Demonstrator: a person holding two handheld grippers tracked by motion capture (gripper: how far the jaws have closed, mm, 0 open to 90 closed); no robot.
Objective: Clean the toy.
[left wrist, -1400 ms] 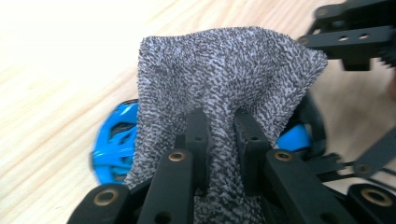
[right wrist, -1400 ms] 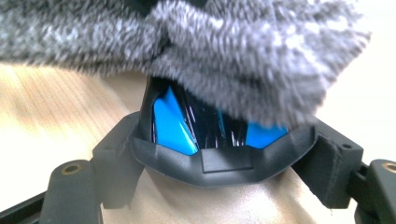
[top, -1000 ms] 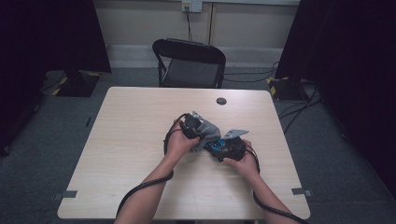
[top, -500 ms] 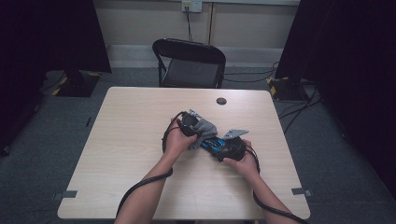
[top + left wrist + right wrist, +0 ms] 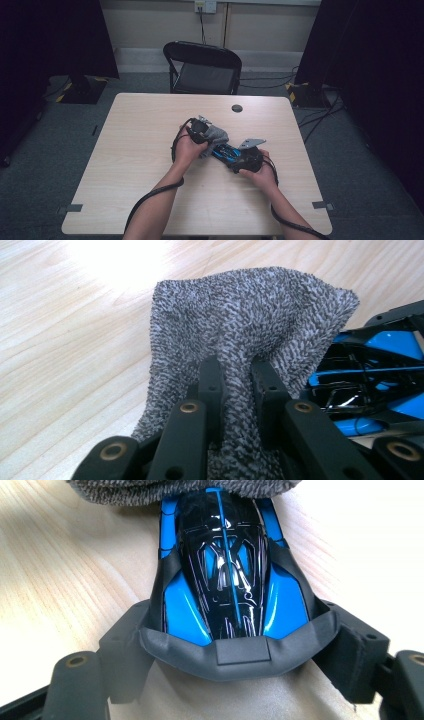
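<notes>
High view first: both hands meet at the middle of the wooden table [image 5: 150, 165], the left gripper [image 5: 200, 131] and the right gripper [image 5: 239, 159] nose to nose. Left gripper view gives us jaws clenched tight on a bunched fold of speckled grey cloth [image 5: 240, 335], the rest draped over the front end of a blue and black toy car [image 5: 370, 375]. Right gripper view: the car [image 5: 230, 575] sits across the table top, gripped at its grey rear bumper between widely spread pads, cloth [image 5: 175, 490] covering its far tip. Looks like a wipe-down in progress.

The danger, as I read it? That glossy shell. Push the cloth too hard and the car could squirt out of the right-hand grip, or swivel on the bumper. Drag the cloth sideways and the fold may slip from the pinch, leaving bare jaws scraping paint.
</notes>
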